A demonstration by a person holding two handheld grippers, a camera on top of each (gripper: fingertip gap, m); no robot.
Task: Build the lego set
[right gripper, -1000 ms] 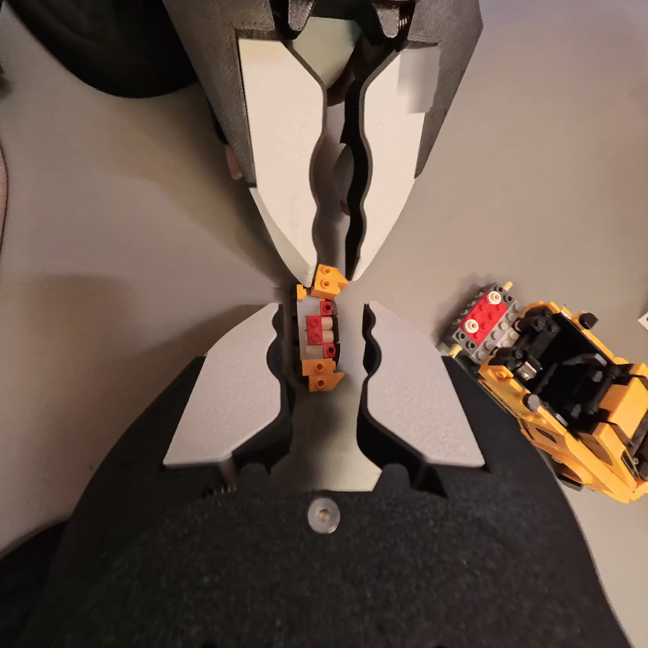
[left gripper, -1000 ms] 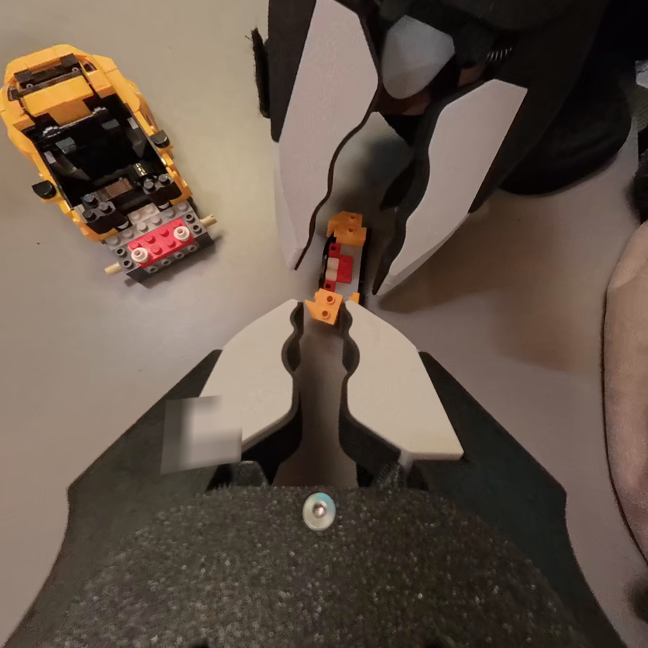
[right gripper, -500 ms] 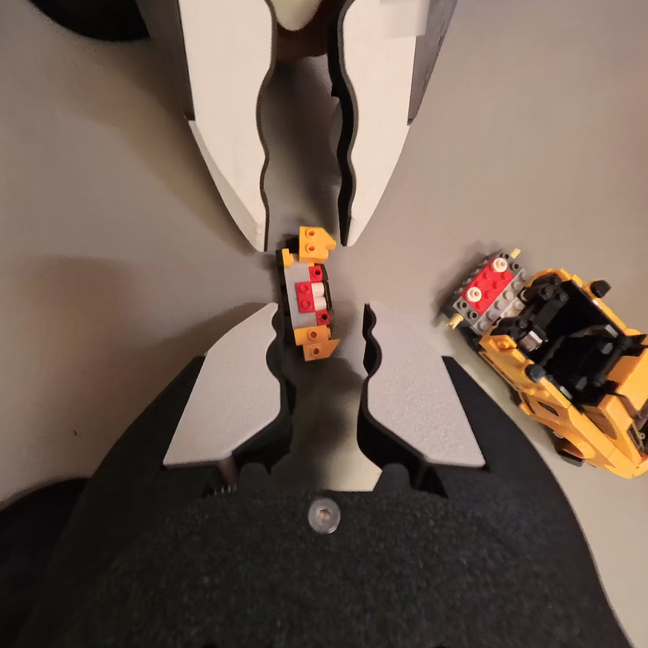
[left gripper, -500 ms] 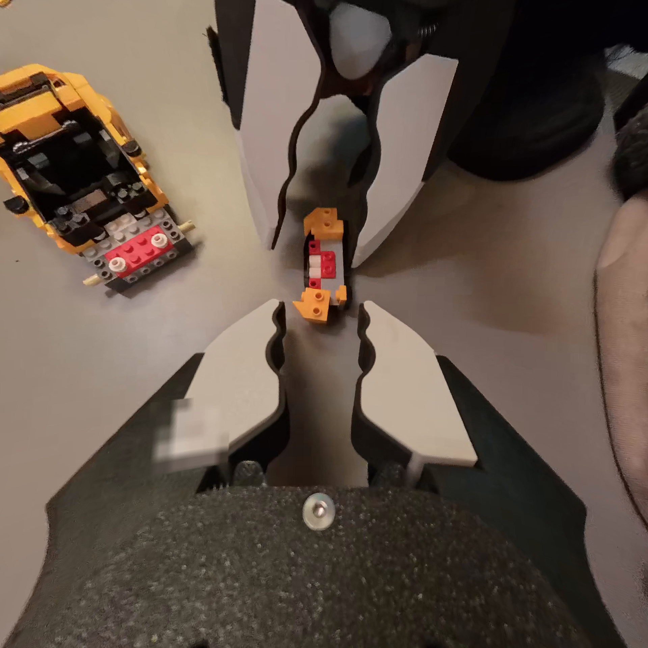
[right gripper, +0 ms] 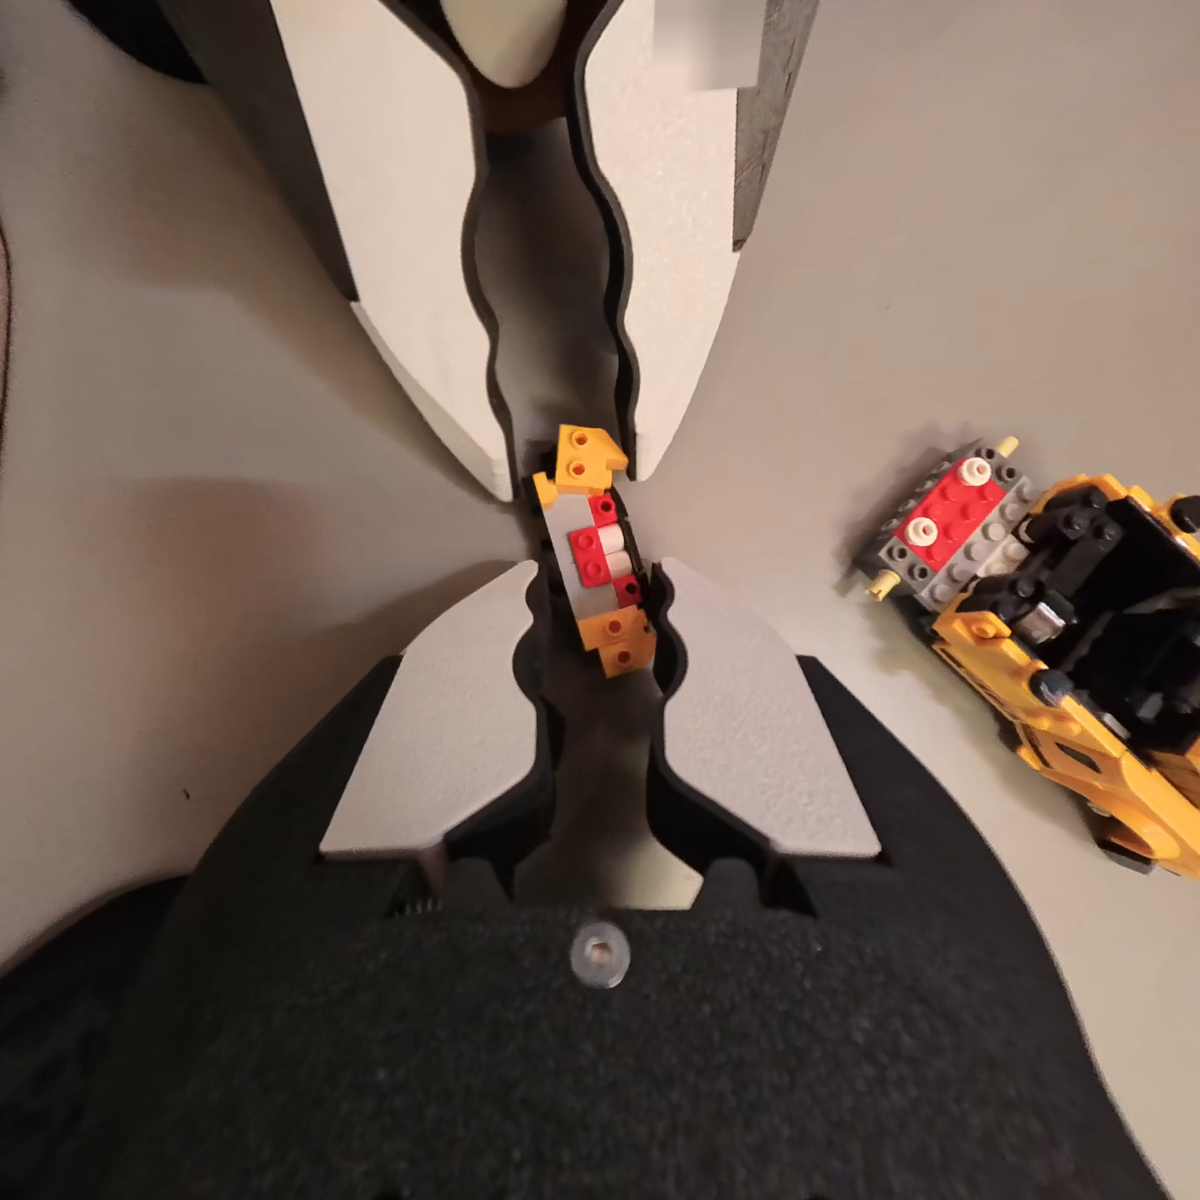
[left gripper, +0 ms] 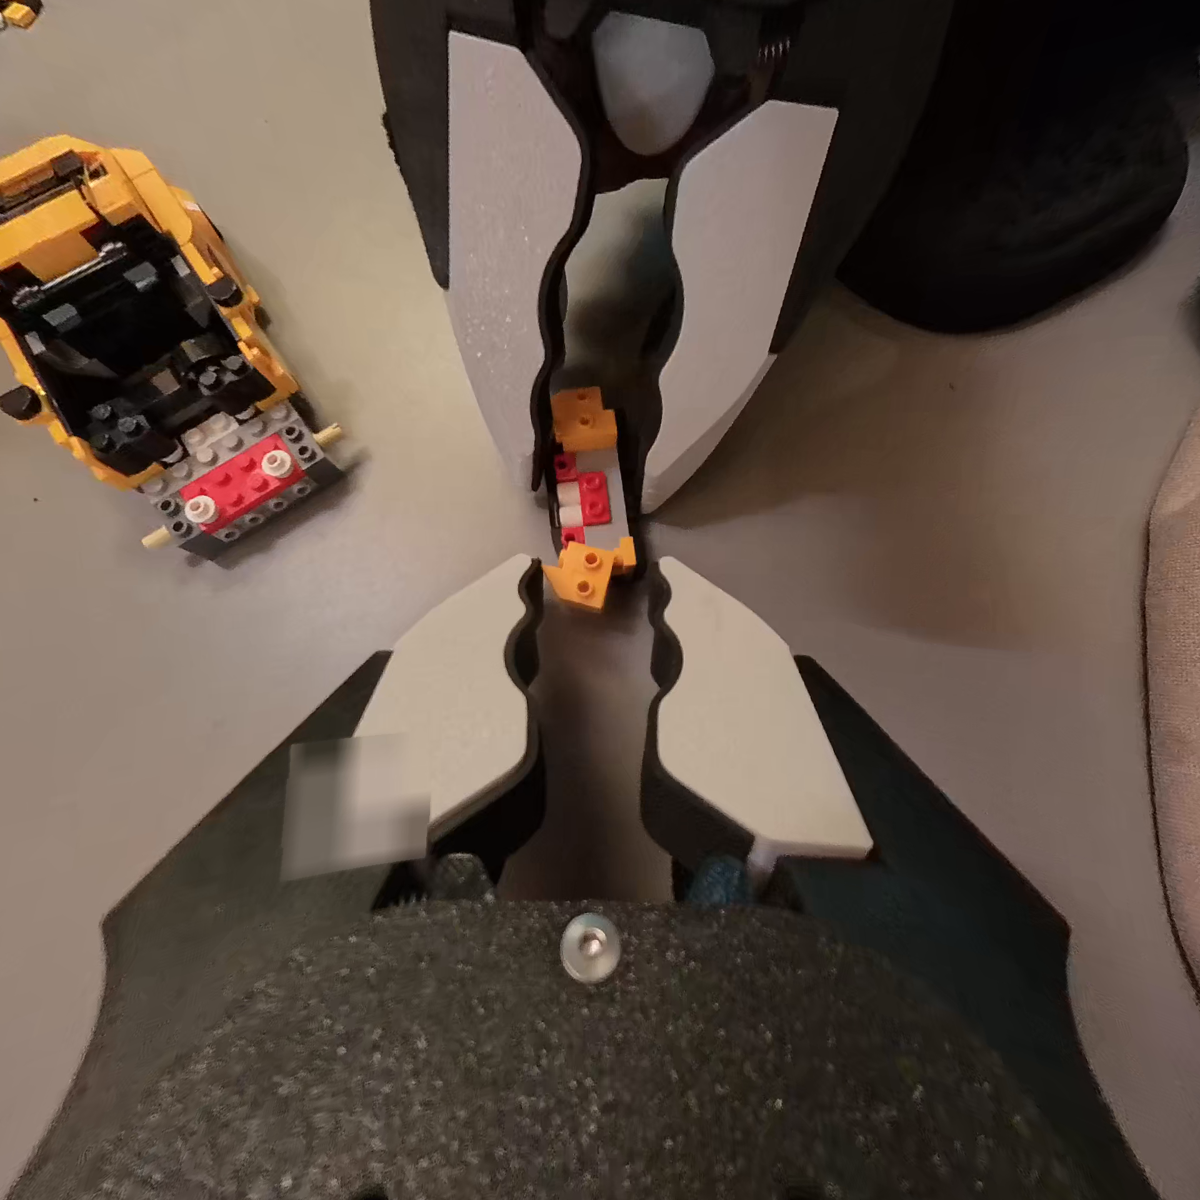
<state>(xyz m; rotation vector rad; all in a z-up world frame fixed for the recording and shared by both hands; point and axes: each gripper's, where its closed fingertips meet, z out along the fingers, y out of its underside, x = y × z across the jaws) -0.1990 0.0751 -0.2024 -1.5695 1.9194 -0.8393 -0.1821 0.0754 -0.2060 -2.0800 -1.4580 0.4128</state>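
Note:
A small sub-assembly (left gripper: 587, 500) of orange, red, white and grey bricks sits between my two grippers, which face each other tip to tip. My right gripper (right gripper: 594, 571) has closed its fingers against both sides of one end of it (right gripper: 587, 552). My left gripper (left gripper: 594, 568) is open, its tips loosely flanking the other orange end. I see the right gripper (left gripper: 592, 497) at the top of the left wrist view and the left gripper (right gripper: 575, 487) at the top of the right wrist view. The half-built yellow and black car (left gripper: 130, 337) lies apart on the table, red plate toward the grippers (right gripper: 1039, 617).
The grey table (left gripper: 260, 682) carries everything. A dark round object (left gripper: 1039, 195) stands behind the right gripper. Beige fabric (left gripper: 1178, 649) shows at the right edge of the left wrist view. A small orange piece (left gripper: 13, 10) lies at its top left corner. Left and right tips are no more than a few centimetres apart. The dark round object (left gripper: 1039, 195) is about 15 cm from both grippers' fingertips. The right camera catches it too, in the right wrist view (right gripper: 54, 1075).
My left gripper let go of the sub-assembly's orange end and opened. My right gripper moved further over the piece and narrowed onto it.

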